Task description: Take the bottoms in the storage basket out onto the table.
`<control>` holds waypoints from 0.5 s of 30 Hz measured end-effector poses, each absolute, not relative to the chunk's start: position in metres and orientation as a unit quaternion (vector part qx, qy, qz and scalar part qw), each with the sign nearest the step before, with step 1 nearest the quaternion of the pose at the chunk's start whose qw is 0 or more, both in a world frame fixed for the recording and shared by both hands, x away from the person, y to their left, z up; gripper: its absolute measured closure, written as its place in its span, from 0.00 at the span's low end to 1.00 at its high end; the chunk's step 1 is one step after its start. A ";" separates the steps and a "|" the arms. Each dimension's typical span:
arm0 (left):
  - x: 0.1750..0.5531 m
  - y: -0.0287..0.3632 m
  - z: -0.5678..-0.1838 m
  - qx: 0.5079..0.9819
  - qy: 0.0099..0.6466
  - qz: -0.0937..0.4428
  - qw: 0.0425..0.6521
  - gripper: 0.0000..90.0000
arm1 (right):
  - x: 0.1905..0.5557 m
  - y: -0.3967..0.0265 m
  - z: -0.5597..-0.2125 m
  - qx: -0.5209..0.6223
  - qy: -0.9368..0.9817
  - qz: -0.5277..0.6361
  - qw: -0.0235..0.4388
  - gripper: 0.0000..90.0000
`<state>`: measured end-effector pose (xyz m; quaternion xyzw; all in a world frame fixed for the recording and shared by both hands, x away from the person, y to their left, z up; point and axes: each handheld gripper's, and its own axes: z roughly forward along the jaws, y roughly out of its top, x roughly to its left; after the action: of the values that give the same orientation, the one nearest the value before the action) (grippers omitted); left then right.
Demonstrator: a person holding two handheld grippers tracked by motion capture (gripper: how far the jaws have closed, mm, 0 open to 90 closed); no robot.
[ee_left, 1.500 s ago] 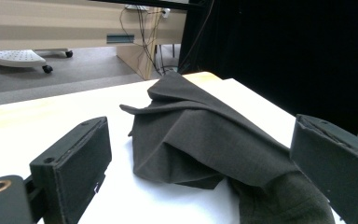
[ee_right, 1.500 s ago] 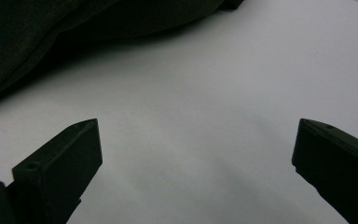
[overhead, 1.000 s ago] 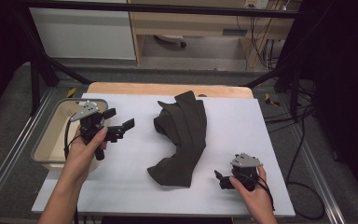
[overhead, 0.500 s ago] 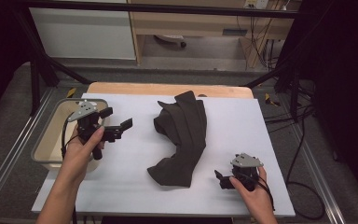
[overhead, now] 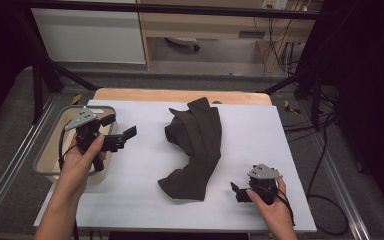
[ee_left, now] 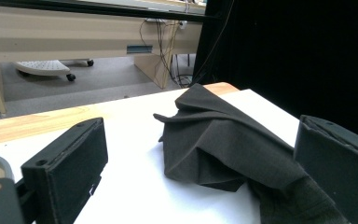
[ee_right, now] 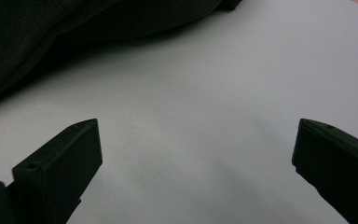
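- Left gripper [overhead: 122, 137], jaws spread and empty, hovers beside the beige bin [overhead: 47, 155]; bring it low toward the near upper edge of the dark cloth [overhead: 195, 147].
- The cloth lies crumpled mid-table [overhead: 130, 200]; pinch one layer only.
- Right gripper [overhead: 240, 192], jaws spread, sits low near the cloth's lower end; slide under that corner.

A crumpled cloth [overhead: 195, 147] lies mid-tabletop [overhead: 145, 200], running from the far edge down toward the near side. A bin [overhead: 47, 162] sits off the tabletop's left edge. The left hand-held gripper [overhead: 122, 136] hangs over that left edge, just beside the bin, well apart from the cloth. The right hand-held gripper [overhead: 236, 192] rests near the front right, close to the cloth's near end.
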<state>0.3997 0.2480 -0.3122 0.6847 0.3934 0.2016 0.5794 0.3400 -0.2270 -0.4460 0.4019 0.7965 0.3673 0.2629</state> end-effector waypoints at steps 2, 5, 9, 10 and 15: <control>0.399 0.250 -0.312 0.683 0.394 0.203 0.581 0.03 | 0.341 -0.227 -0.446 0.400 0.797 0.367 0.263 0.02; 0.398 0.253 -0.311 0.683 0.394 0.204 0.580 0.03 | 0.340 -0.227 -0.446 0.399 0.798 0.366 0.264 0.02; 0.396 0.257 -0.310 0.685 0.395 0.207 0.576 0.03 | 0.340 -0.227 -0.446 0.401 0.797 0.368 0.263 0.02; 0.396 0.258 -0.310 0.684 0.396 0.208 0.576 0.03 | 0.340 -0.227 -0.446 0.401 0.797 0.368 0.263 0.02; 0.395 0.262 -0.309 0.685 0.402 0.209 0.571 0.03 | 0.340 -0.227 -0.446 0.399 0.798 0.367 0.264 0.02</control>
<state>0.3951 0.2622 -0.3088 0.6848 0.4016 0.2087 0.5712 0.3402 -0.2268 -0.4459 0.3985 0.7979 0.3672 0.2640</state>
